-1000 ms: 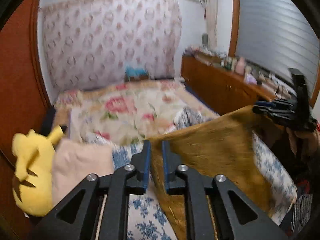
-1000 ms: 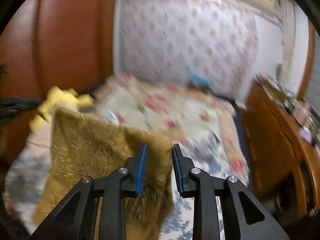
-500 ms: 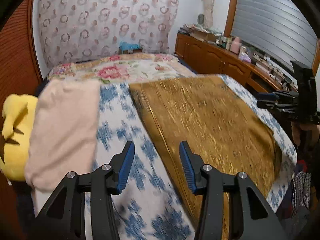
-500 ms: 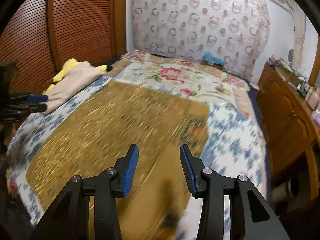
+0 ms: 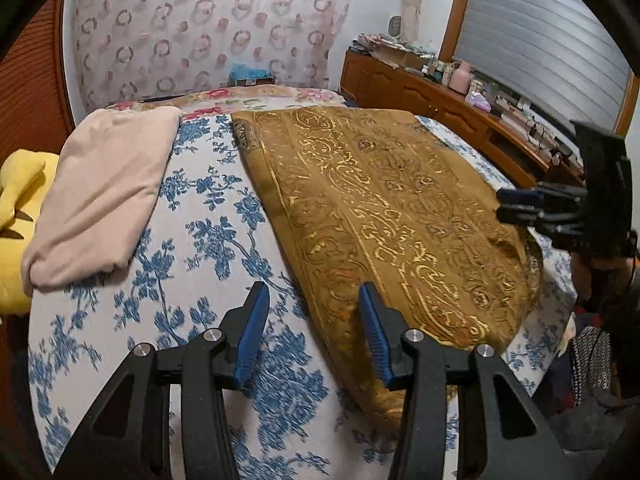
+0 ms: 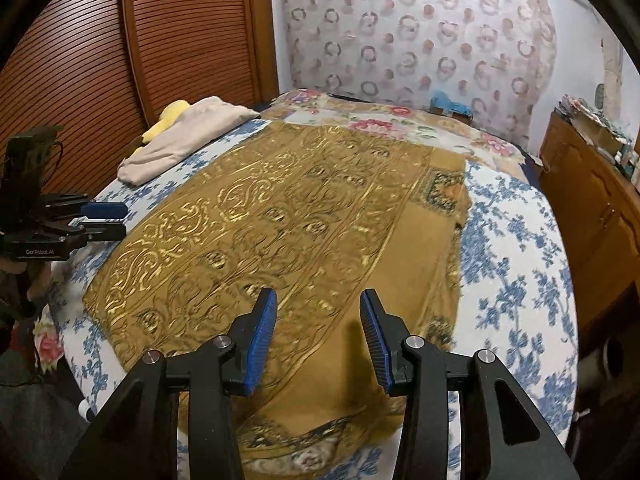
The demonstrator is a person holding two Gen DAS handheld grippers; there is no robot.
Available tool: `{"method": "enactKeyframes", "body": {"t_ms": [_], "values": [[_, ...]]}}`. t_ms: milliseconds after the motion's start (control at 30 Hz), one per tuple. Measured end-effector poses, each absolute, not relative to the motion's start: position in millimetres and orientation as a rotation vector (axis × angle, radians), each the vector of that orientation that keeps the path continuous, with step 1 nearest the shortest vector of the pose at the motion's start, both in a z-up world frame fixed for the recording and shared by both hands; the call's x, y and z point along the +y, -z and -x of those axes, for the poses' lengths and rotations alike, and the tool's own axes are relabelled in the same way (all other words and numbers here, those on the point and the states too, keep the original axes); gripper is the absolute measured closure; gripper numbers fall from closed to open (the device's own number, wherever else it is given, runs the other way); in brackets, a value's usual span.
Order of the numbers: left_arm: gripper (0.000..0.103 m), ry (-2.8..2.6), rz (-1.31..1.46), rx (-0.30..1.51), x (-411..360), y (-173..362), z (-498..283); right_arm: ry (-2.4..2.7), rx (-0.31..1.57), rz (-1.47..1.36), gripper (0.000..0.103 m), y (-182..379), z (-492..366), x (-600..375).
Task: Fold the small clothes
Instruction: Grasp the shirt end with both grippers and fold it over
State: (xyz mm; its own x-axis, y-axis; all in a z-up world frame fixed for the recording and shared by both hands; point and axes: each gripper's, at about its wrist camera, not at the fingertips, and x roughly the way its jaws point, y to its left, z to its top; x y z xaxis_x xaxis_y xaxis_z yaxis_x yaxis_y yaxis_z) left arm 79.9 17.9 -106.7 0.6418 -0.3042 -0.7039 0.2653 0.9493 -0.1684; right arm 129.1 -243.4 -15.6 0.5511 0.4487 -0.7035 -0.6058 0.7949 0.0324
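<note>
Both claws, left point(image 5: 311, 330) and right point(image 6: 318, 334), tilt downward, gaping over the golden cloth point(image 6: 280, 216).

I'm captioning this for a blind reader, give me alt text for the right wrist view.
A gold-patterned brown cloth lies spread on a blue-floral bedspread, the open right gripper above its near edge. The left gripper is at left, a folded beige garment beyond.

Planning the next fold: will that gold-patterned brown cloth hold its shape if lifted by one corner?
Probably not. The brown cloth lies flat and drapes over the bed's edge, so it is likely floppy. Its woven look suggests fair grip, not slippery.
</note>
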Motion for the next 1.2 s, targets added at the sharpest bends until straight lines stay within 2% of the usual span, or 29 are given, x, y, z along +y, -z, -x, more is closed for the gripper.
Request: {"method": "enactKeyframes", "body": {"t_ms": [833, 1000, 1067, 1100, 1133, 1200], "values": [[0.053, 0.381, 0.012, 0.878, -5.9, 125.9, -53.8, -0.663, 0.774, 0.257, 0.058, 35.3, -111.6, -231.0], [0.054, 0.392, 0.038, 0.868, -3.7, 126.3, -52.5, -0.684, 0.77, 0.252, 0.046, 34.0, -105.9, -228.0], [0.073, 0.435, 0.058, 0.876, -3.4, 126.7, -53.3, -0.693, 0.767, 0.253, 0.043, 33.3, -103.3, -225.9], [0.077, 0.444, 0.058, 0.879, -3.4, 125.8, -54.7, -0.698, 0.766, 0.254, 0.042, 32.8, -102.2, -224.9], [0.091, 0.45, 0.053, 0.88, -3.9, 124.0, -55.6, -0.703, 0.764, 0.255, 0.042, 32.0, -100.8, -223.6], [0.095, 0.473, 0.059, 0.868, -4.1, 115.9, -58.7, -0.716, 0.761, 0.262, 0.041, 29.9, -96.8, -219.7]]}}
